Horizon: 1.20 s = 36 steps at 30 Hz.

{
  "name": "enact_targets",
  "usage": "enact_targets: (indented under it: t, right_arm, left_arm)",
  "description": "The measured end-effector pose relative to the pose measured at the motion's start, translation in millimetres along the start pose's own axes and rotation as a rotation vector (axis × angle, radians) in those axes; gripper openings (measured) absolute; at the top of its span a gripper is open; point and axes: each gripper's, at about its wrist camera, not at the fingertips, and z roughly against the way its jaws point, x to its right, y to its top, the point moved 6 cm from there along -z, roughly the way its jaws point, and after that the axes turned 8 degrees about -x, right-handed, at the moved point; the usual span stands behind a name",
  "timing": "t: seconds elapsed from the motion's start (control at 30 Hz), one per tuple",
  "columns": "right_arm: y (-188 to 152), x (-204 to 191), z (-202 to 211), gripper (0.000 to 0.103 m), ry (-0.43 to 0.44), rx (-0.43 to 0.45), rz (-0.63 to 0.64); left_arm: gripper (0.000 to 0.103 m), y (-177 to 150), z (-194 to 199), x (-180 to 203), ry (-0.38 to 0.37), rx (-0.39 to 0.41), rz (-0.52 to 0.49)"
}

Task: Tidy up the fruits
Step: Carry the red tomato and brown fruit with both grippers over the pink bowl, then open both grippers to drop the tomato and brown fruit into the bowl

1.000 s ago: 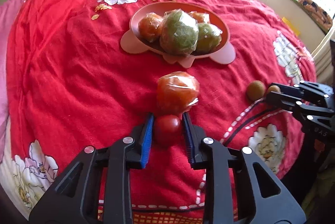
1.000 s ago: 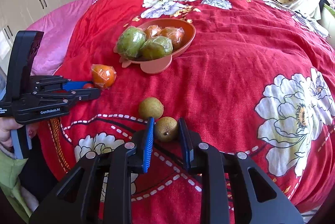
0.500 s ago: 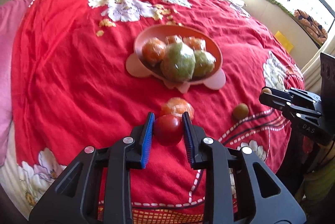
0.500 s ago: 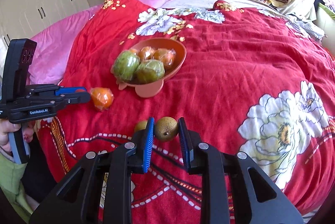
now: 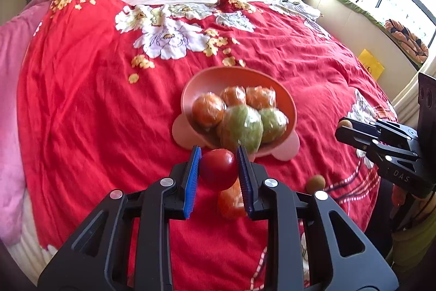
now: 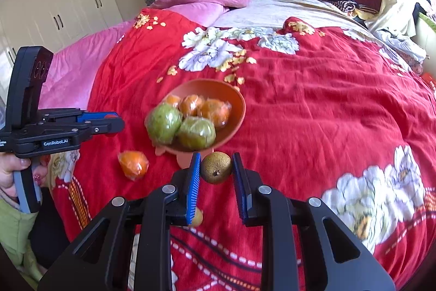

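The left tongs (image 5: 218, 169) are clamped on a red tomato (image 5: 218, 168), held above the red bedspread (image 5: 81, 114) just short of the bowl (image 5: 196, 81). Under them lies a wrapped orange (image 6: 133, 164). The bowl sits mid-bed, holding three wrapped oranges and two wrapped green fruits (image 6: 164, 123). The right tongs (image 6: 216, 171) are closed on a brown kiwi (image 6: 216, 167), also raised near the bowl's rim. A second kiwi (image 5: 316, 182) rests on the bedspread beneath them.
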Motion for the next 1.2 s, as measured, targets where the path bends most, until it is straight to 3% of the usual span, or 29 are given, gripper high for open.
enact_targets:
  t: [0.7, 1.2]
  right_arm:
    - [34.3, 3.5, -43.4, 0.022, 0.017, -0.031, 0.039]
    - [35.5, 5.2, -63.4, 0.022, 0.013, -0.052, 0.046]
  left_arm:
    - [0.020, 66.9, -42.3, -1.5, -0.001, -0.008, -0.028]
    - [0.020, 77.4, -66.0, -5.2, 0.000, -0.034, -0.025]
